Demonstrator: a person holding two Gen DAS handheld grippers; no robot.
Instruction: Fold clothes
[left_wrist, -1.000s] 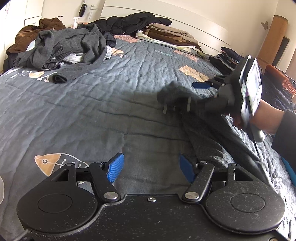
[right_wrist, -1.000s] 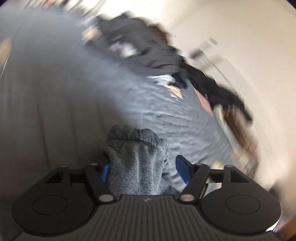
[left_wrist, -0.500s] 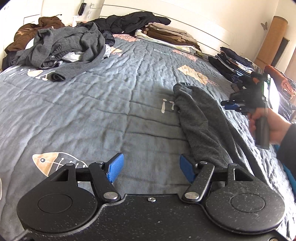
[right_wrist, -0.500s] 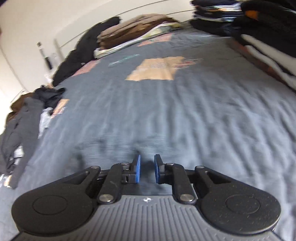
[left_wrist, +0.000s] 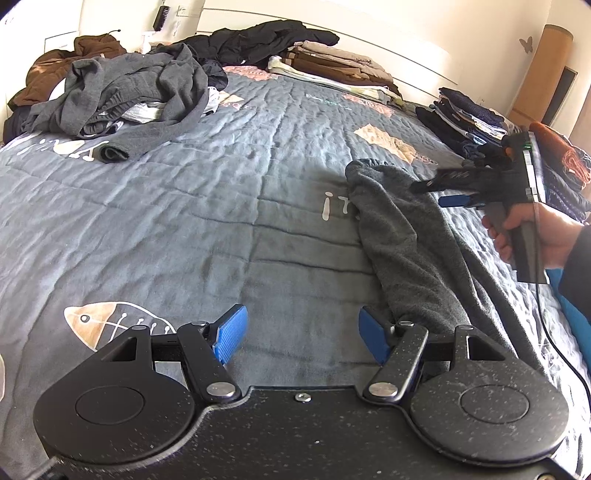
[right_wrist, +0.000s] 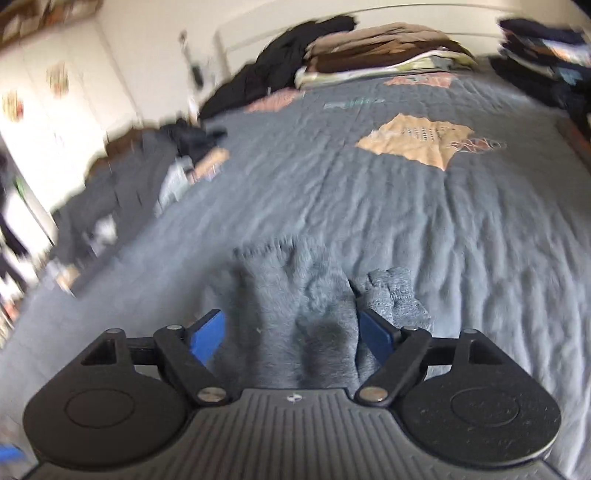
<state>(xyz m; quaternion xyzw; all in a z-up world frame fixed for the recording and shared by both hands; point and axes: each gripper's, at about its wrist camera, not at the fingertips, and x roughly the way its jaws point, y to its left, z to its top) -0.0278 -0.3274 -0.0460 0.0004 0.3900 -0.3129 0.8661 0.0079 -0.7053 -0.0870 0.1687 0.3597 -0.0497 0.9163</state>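
The right gripper (right_wrist: 291, 332) is seen with its jaws opening above the far end of a grey garment (left_wrist: 399, 236); fleecy cloth lies between the blue pads in its own view, but nothing is pressed by them, so the piece is judged to be let go. The left gripper (left_wrist: 299, 332) is held spread and empty over the near part of the same garment, its right pad just beside the cloth's edge.

The garment is laid out long and narrow on the blue-grey bedspread (left_wrist: 184, 221), toward its right side, one cuffed end pointing to the headboard. It appears to have been doubled lengthwise only (a cross fold is not yet visible), so this piece is judged partly done.

Folded stacks (left_wrist: 332, 62) are set along the headboard and more along the right edge (left_wrist: 465, 114), which counts as finished work. A loose heap of grey, brown and dark clothes (left_wrist: 122, 88) is left at the far left, so a fair share of the folding remains.
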